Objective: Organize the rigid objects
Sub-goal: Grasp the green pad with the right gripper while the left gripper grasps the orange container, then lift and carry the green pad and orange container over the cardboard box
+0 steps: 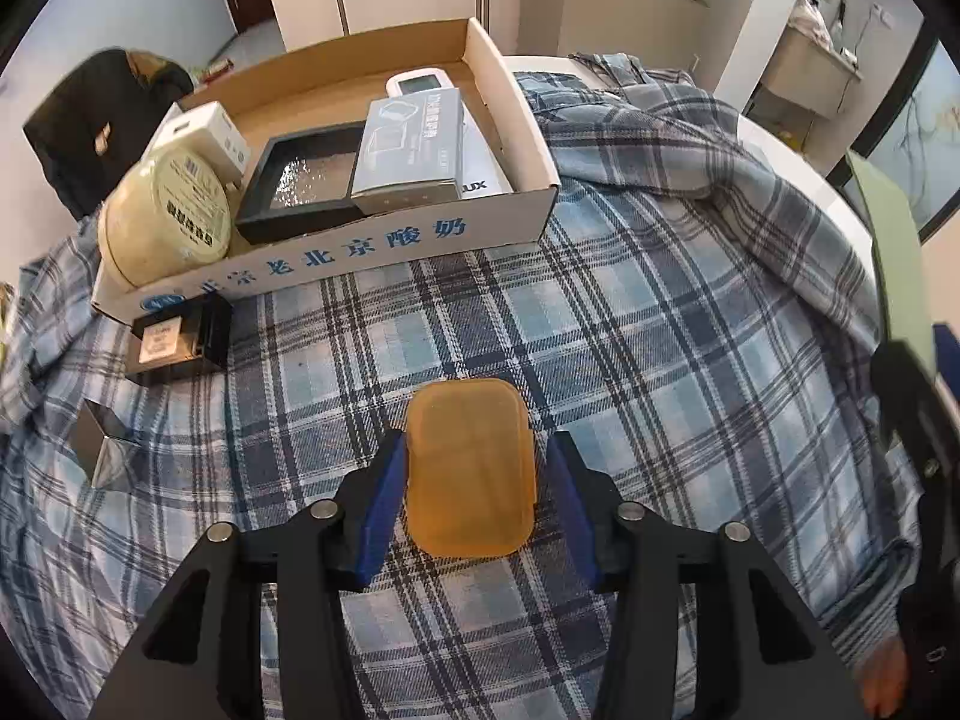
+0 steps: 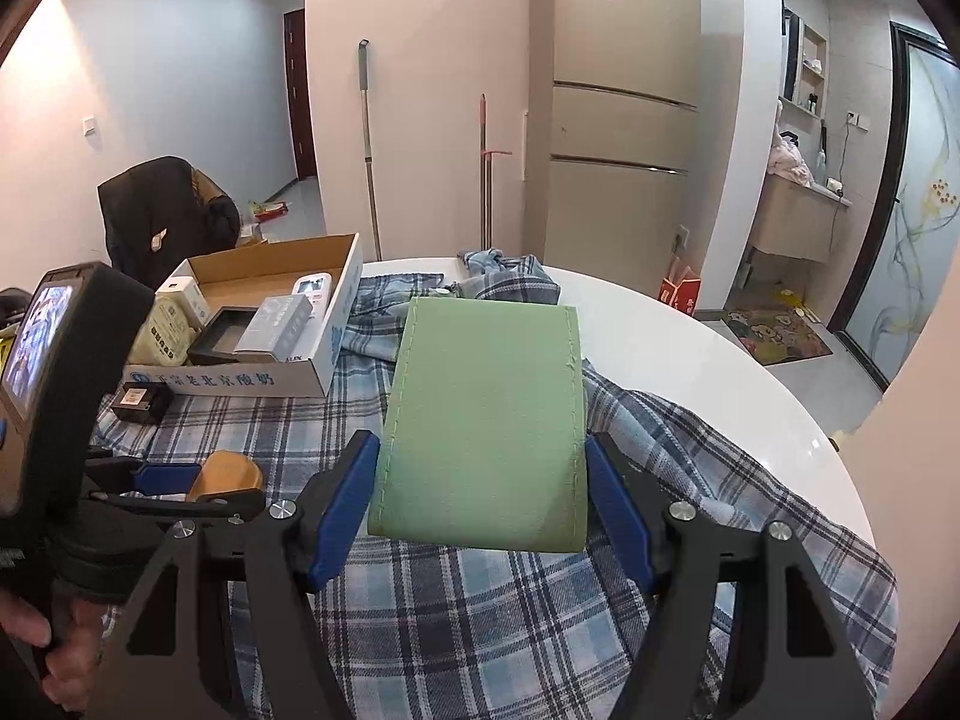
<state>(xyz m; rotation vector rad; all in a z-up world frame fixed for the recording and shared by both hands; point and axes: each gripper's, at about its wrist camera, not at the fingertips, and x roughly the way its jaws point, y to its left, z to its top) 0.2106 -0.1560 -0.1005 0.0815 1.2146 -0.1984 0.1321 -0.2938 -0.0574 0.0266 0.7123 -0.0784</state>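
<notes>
My left gripper (image 1: pixel 474 498) is open around an amber, rounded flat block (image 1: pixel 469 467) that lies on the plaid cloth; the left pad touches its side, the right pad stands a little apart. My right gripper (image 2: pixel 483 492) is shut on a light green flat case (image 2: pixel 486 420) and holds it above the cloth. The cardboard box (image 1: pixel 360 255) at the far left holds a round cream tin (image 1: pixel 165 219), a white adapter (image 1: pixel 210 129), a black frame (image 1: pixel 300 183), a grey mask box (image 1: pixel 411 144) and a white remote (image 1: pixel 417 83).
A black charger box (image 1: pixel 177 342) lies just in front of the cardboard box. A small mirrored cube (image 1: pixel 99 450) lies on the cloth at left. The plaid cloth (image 1: pixel 600 330) bunches up at the right on the round white table (image 2: pixel 690 348). A dark chair (image 2: pixel 162 210) stands behind.
</notes>
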